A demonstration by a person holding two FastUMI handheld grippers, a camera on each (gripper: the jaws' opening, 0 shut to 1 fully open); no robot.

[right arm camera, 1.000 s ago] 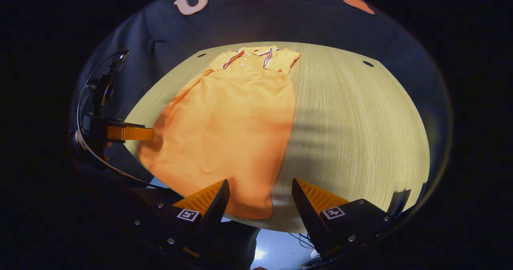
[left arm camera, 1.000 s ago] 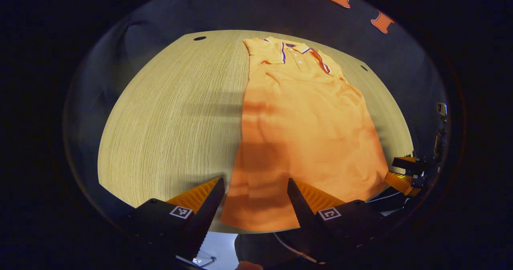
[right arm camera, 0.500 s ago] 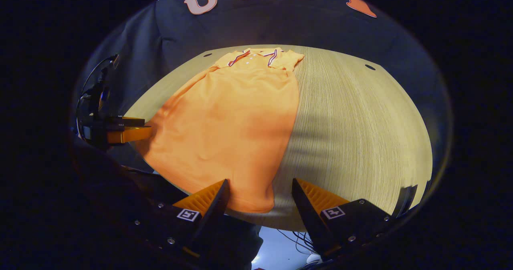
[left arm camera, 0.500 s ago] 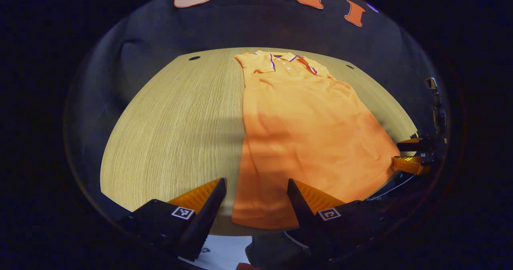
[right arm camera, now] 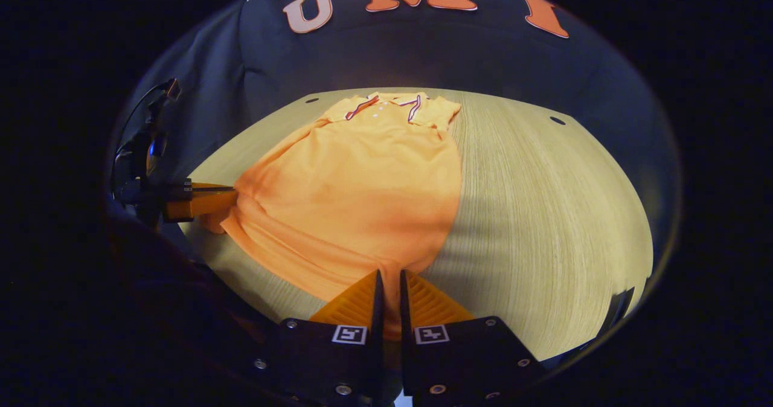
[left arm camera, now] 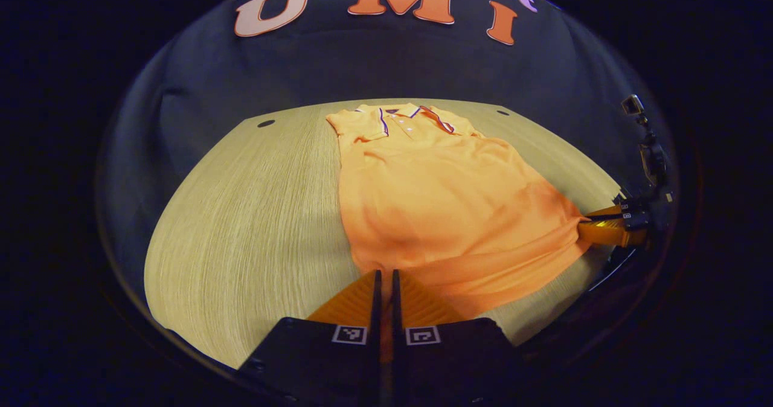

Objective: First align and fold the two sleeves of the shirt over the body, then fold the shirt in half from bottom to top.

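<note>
An orange polo shirt (left arm camera: 435, 195) lies lengthwise on the wooden table (left arm camera: 241, 214), its trimmed collar (left arm camera: 410, 117) at the far end and its sleeves tucked in, so the body looks narrow. My left gripper (left arm camera: 385, 274) is shut on the near left corner of the bottom hem. In the right gripper view the shirt (right arm camera: 362, 189) runs away from my right gripper (right arm camera: 390, 274), which is shut on the other hem corner. Each gripper also appears from the side in the other's view: the right gripper (left arm camera: 589, 224) and the left gripper (right arm camera: 229, 198). The hem is raised and stretched between them.
The table (right arm camera: 543, 214) has bare wood on both sides of the shirt. Small dark holes (left arm camera: 266, 123) (right arm camera: 557, 120) sit near its far corners. The booth's black cloth wall (left arm camera: 386, 63) rises behind the far edge. The near table edge is close below both grippers.
Both grippers went from open, straddling the hem corners, to shut on them. The hem has lifted off the table and is pulled taut between them.
</note>
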